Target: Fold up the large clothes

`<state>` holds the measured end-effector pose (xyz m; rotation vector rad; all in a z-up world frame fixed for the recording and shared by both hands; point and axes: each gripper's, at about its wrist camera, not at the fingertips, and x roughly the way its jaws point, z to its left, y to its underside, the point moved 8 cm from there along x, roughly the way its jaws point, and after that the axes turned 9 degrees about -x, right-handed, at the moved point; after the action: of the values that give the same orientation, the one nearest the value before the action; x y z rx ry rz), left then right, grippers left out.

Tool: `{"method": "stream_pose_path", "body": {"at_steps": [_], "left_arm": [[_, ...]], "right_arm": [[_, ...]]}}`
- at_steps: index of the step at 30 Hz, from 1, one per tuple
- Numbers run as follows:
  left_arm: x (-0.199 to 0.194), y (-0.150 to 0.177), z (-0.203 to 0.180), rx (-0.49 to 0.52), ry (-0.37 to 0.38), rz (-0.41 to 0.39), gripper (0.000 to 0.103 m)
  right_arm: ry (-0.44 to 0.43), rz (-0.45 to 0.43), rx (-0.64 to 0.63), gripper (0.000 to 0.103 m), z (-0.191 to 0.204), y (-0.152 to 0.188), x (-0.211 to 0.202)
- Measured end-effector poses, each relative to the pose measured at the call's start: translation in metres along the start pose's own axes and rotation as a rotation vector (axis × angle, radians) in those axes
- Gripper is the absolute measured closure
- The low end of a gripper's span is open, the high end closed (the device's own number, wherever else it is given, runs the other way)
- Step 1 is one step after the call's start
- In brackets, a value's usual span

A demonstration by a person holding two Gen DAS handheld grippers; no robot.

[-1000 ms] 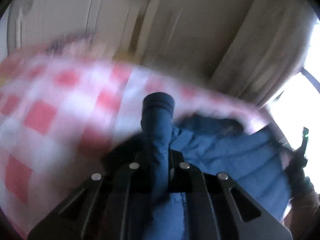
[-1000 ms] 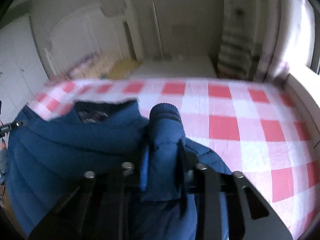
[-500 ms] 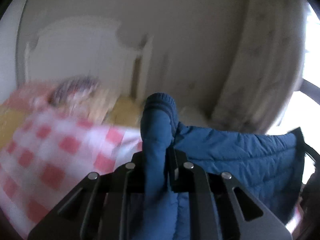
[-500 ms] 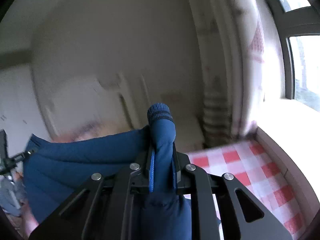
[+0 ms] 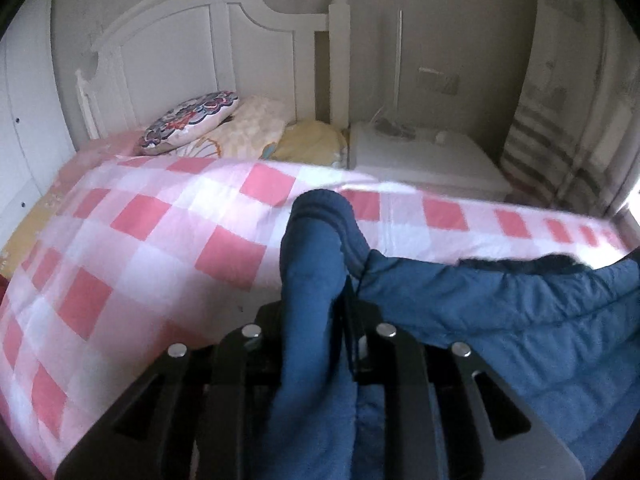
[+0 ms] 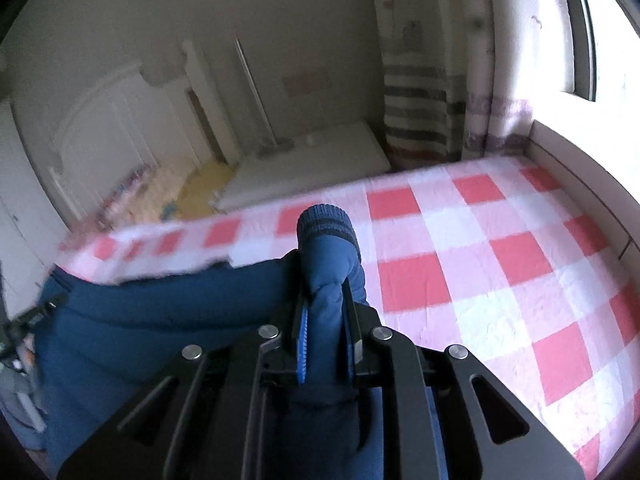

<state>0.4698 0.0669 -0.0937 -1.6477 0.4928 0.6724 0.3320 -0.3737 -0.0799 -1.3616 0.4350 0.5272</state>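
Moved: both cameras tip down from the wall toward the bed.
Left tongs: clenched on a jacket cuff.
Right tongs: clenched on the other cuff.
Jacket: held stretched above the bed.
Progress: no fold visible; laying flat and folding remain.

Bed: the checked cover ahead of both tongs lies open and flat toward the head end and the window-side edge. Obstruction: the blue padded jacket, stretched between the left tongs and right tongs, both clamped on its cuffs, spans the near edge. Head end blocked by pillows against the white headboard. A white nightstand and striped curtain bound the far corner; a ledge runs along the window-side edge.
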Motion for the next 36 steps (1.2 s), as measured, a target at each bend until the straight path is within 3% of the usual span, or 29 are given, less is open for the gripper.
{"method": "stream_pose_path", "body": {"at_steps": [3, 7, 9, 11, 13, 14, 15, 17, 19, 21, 24, 29, 32, 35, 36], "left_arm": [[0.001, -0.009, -0.006, 0.012, -0.016, 0.020, 0.081], [0.045, 0.021, -0.007, 0.058, -0.107, 0.122, 0.064], [0.040, 0.017, -0.002, 0.034, -0.123, 0.092, 0.057], [0.038, 0.017, 0.006, 0.000, -0.131, 0.080, 0.038], [0.041, 0.016, 0.016, -0.062, -0.105, 0.098, 0.033], [0.040, 0.016, 0.020, -0.094, -0.082, 0.102, 0.031], [0.039, 0.016, 0.023, -0.108, -0.071, 0.099, 0.030], [0.026, 0.012, 0.030, -0.153, -0.021, 0.072, 0.028], [0.005, 0.009, 0.042, -0.204, 0.015, 0.042, 0.027], [-0.031, 0.012, 0.052, -0.240, 0.152, 0.020, 0.021], [-0.078, 0.036, 0.065, -0.174, 0.259, 0.021, 0.014], [-0.134, 0.118, 0.093, -0.010, 0.250, 0.053, 0.008], [-0.135, 0.154, 0.101, -0.017, 0.254, 0.104, 0.008], [-0.118, 0.173, 0.101, -0.080, 0.268, 0.153, 0.009], [-0.113, 0.174, 0.098, -0.109, 0.290, 0.159, 0.010]], "right_arm": [[0.031, 0.016, -0.010, 0.087, 0.000, -0.007, 0.001], [0.084, 0.177, 0.003, 0.084, -0.007, 0.035, 0.052], [0.089, 0.170, 0.004, 0.083, -0.008, 0.034, 0.052], [0.070, 0.166, 0.021, 0.081, -0.010, 0.034, 0.052], [0.026, 0.155, 0.062, 0.077, -0.013, 0.035, 0.052], [-0.019, 0.155, 0.082, 0.063, -0.013, 0.035, 0.052], [-0.084, 0.156, 0.100, 0.038, -0.011, 0.036, 0.052], [-0.200, 0.164, 0.135, 0.014, -0.008, 0.032, 0.043], [-0.197, 0.126, 0.148, 0.014, -0.009, 0.025, 0.013], [-0.261, 0.068, 0.099, 0.015, -0.003, 0.023, -0.035], [-0.256, 0.007, -0.026, 0.015, -0.002, 0.049, -0.102], [-0.280, 0.014, -0.038, 0.015, -0.016, 0.132, -0.163], [-0.272, 0.034, -0.013, 0.015, -0.023, 0.175, -0.167], [-0.299, 0.024, 0.030, 0.026, -0.024, 0.192, -0.157], [-0.300, 0.029, 0.019, 0.034, -0.022, 0.193, -0.151]]}}
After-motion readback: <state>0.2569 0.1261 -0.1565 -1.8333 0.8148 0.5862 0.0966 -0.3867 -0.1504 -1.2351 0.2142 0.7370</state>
